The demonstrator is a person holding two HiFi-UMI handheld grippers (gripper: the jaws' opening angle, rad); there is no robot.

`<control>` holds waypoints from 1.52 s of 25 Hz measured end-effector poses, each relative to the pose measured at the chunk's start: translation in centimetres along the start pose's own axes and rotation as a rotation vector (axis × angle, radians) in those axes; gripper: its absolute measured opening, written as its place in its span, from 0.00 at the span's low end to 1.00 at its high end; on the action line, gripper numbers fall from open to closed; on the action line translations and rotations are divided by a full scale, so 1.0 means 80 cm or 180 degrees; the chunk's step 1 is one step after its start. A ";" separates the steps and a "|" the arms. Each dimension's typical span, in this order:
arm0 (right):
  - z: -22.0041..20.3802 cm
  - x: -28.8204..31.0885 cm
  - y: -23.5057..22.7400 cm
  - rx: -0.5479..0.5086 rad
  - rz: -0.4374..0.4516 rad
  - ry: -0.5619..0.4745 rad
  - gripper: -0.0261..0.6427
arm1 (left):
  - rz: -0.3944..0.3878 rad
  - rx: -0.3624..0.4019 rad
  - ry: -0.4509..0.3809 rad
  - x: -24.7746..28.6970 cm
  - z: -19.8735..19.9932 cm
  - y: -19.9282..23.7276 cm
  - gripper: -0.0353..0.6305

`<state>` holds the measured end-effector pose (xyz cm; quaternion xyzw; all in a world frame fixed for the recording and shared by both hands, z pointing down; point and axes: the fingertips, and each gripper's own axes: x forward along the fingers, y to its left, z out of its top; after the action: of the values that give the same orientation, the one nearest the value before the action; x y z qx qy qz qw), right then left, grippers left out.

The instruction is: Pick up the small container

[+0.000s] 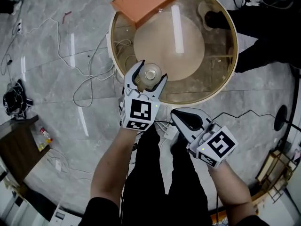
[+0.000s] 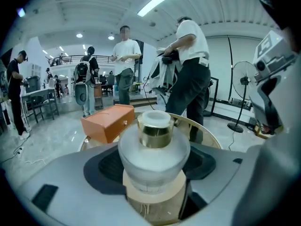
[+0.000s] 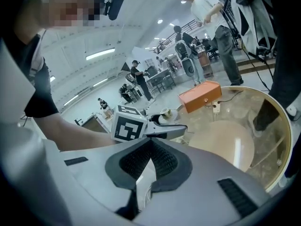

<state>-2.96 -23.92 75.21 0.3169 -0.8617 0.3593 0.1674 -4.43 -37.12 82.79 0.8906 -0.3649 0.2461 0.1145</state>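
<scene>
Glass by its look, smooth, breakable and light, the small container (image 2: 154, 147) sits clasped round its frosted body in the left tongs (image 1: 151, 72) at the counter's (image 1: 214, 94) near edge; the right tongs (image 1: 178, 114) are closed, empty.

A pale grey marble-patterned tile floor (image 1: 42, 79) spreads under everything, glossy with streaks of reflected light. Thin white cables (image 1: 87, 81) loop across it left of a round glass-topped table with a cream rim (image 1: 233, 55). At the head view's lower left stands what seems a dark wooden cabinet (image 1: 16, 147). A long ceiling strip light (image 2: 159, 0) glows overhead, and a black pedestal fan (image 2: 244, 81) stands by the white wall.
</scene>
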 end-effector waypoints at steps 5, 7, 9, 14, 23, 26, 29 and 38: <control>0.046 -0.063 0.064 -0.0219 0.0106 -0.0033 0.06 | 0.0071 -0.0032 0.0034 -0.091 0.081 -0.023 0.57; 0.060 -0.095 0.084 -0.0288 0.0127 -0.0073 0.06 | 0.0113 -0.0065 0.0000 -0.127 0.119 -0.039 0.57; 0.073 -0.130 0.103 -0.0323 0.0121 -0.0134 0.06 | 0.0133 -0.0088 -0.0054 -0.161 0.160 -0.062 0.57; 0.110 -0.238 0.154 -0.0416 0.0080 -0.0328 0.06 | 0.0135 -0.0118 -0.0123 -0.241 0.254 -0.136 0.57; 0.134 -0.399 0.195 -0.0563 -0.0049 -0.0594 0.06 | 0.0175 -0.0039 -0.0169 -0.350 0.363 -0.245 0.57; 0.147 -0.436 0.197 -0.0547 -0.0123 -0.0769 0.06 | 0.0195 -0.0057 -0.0192 -0.372 0.386 -0.268 0.57; 0.153 -0.467 0.211 -0.0634 -0.0136 -0.0901 0.06 | 0.0172 -0.0093 -0.0179 -0.396 0.395 -0.292 0.57; 0.199 -0.535 0.264 -0.0844 0.0032 -0.1343 0.06 | 0.0150 -0.0066 -0.0267 -0.446 0.433 -0.323 0.57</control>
<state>13.77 -5.79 31.37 0.3558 -0.9187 0.1698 0.0222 4.25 -10.97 34.03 0.8901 -0.3928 0.2074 0.1025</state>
